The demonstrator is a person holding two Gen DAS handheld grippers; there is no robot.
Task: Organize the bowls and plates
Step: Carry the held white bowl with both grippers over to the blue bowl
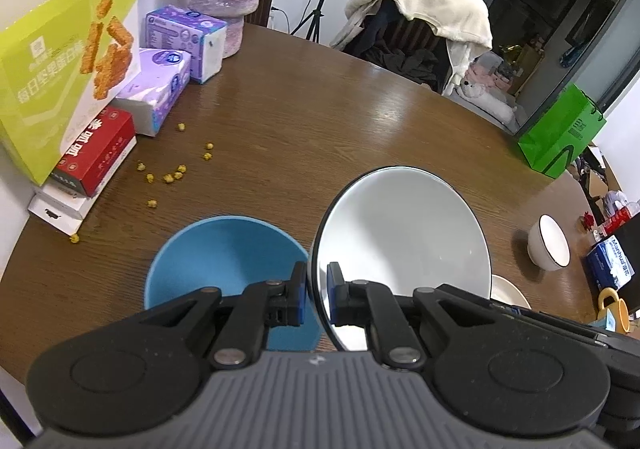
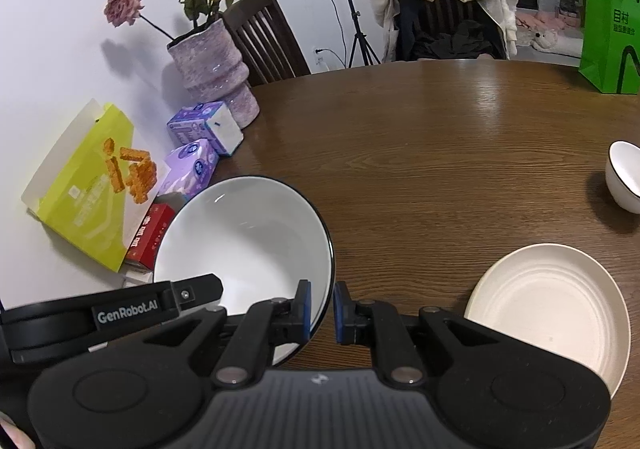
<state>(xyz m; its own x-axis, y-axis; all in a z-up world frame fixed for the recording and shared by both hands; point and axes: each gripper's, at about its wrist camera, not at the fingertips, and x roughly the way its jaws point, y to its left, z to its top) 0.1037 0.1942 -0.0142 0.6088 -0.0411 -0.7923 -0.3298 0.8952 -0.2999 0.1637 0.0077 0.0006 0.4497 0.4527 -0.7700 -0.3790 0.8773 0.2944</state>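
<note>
While both grippers, left and right, pinch the black-rimmed white bowl's rim, next: nest into blue bowl left of it.

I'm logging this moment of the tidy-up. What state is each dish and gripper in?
large white bowl: empty, tilted, gripped at its rim on both sides
left gripper: shut on the bowl's rim
right gripper: shut on the opposite rim
blue bowl: empty, upright on the table
small white bowl: empty, upright, standing apart
cream plate: empty, flat on the table
</note>
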